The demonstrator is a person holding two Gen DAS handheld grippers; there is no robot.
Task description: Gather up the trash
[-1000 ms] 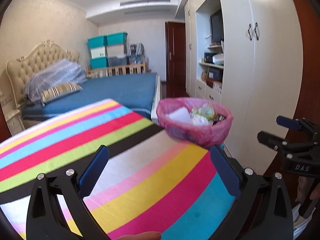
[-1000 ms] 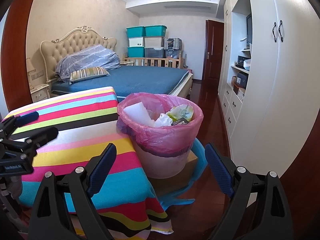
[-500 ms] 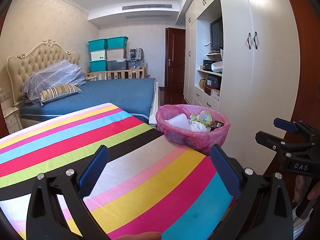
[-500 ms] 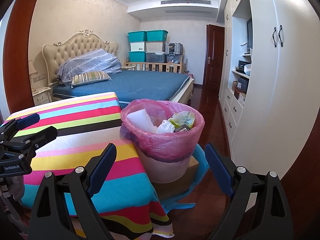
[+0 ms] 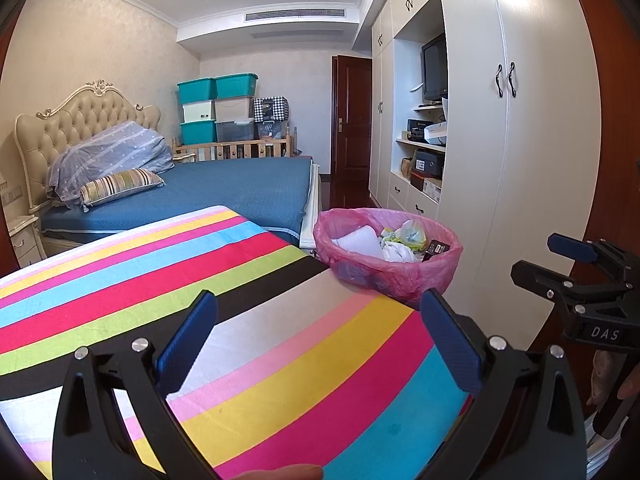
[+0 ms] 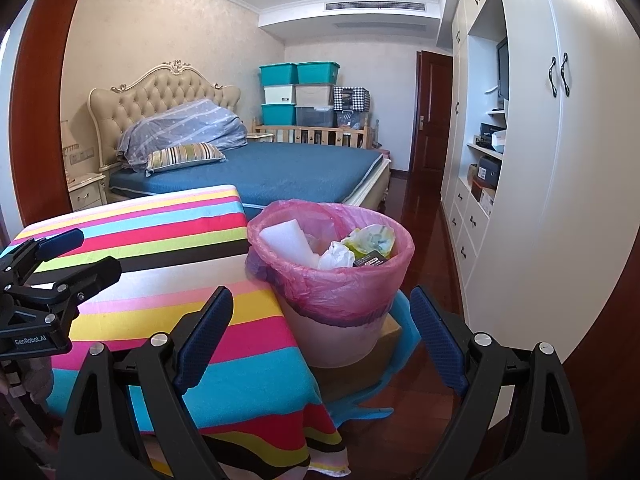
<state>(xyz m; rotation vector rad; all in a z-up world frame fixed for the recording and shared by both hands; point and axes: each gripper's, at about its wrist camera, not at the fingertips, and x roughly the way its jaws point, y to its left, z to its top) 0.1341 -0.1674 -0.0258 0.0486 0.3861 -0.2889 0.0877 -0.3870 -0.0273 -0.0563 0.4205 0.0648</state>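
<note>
Beside the right edge of the striped table (image 6: 168, 280), the pink-lined bin (image 6: 332, 280) holds the trash, and my 2 grippers, left (image 5: 320, 344) and right (image 6: 322, 340), hang spread and empty, so I judge I should pinch the liner rim.

Both views sit higher and farther back than a second ago. The pink-lined plastic trash bin (image 6: 332, 280) appears lower and smaller.

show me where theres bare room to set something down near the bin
The striped tablecloth is bare from its far edge to the left gripper. The pink-lined bin is crowded with trash nearly to its rim.
</note>
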